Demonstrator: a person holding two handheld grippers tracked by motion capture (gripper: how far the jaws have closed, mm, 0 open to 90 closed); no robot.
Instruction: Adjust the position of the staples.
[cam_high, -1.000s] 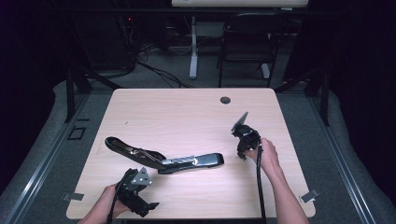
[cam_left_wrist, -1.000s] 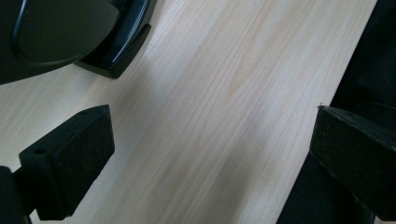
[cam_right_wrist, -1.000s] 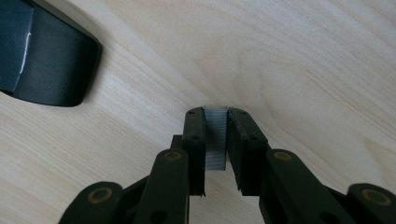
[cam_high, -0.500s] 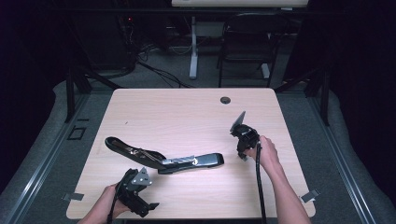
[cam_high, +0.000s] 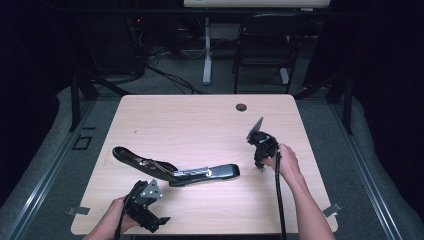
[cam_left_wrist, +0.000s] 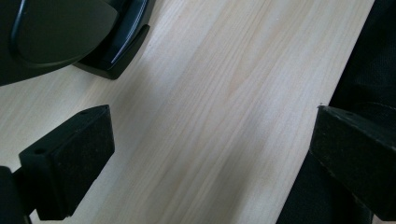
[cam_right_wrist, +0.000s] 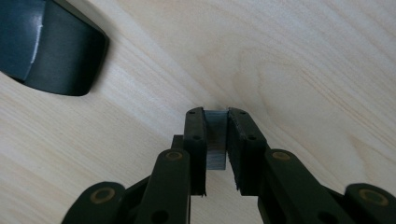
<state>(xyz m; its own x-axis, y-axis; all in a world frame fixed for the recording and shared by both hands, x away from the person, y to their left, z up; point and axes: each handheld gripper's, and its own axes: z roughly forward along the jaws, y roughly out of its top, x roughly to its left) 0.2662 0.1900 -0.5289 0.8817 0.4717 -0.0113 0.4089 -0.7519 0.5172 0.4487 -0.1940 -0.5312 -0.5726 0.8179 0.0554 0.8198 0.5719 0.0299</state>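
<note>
Left gripper (cam_high: 145, 205): near the table's (cam_high: 200, 125) front edge, jaws spread wide, nothing between them; the stapler's black end lies just beyond.

Stapler (cam_high: 175, 170): swung open, lying flat at the table's centre-left, magazine rail exposed, apart from both grippers.

Right gripper (cam_right_wrist: 217, 140): right of the stapler, jaws pinching a small silvery block (cam_right_wrist: 216, 137), probably a strip of staples, though it's too small to be sure.

Change: none over the last second; both hands hold position. Judgement: strip is in hand, loading into the rail not yet done.
</note>
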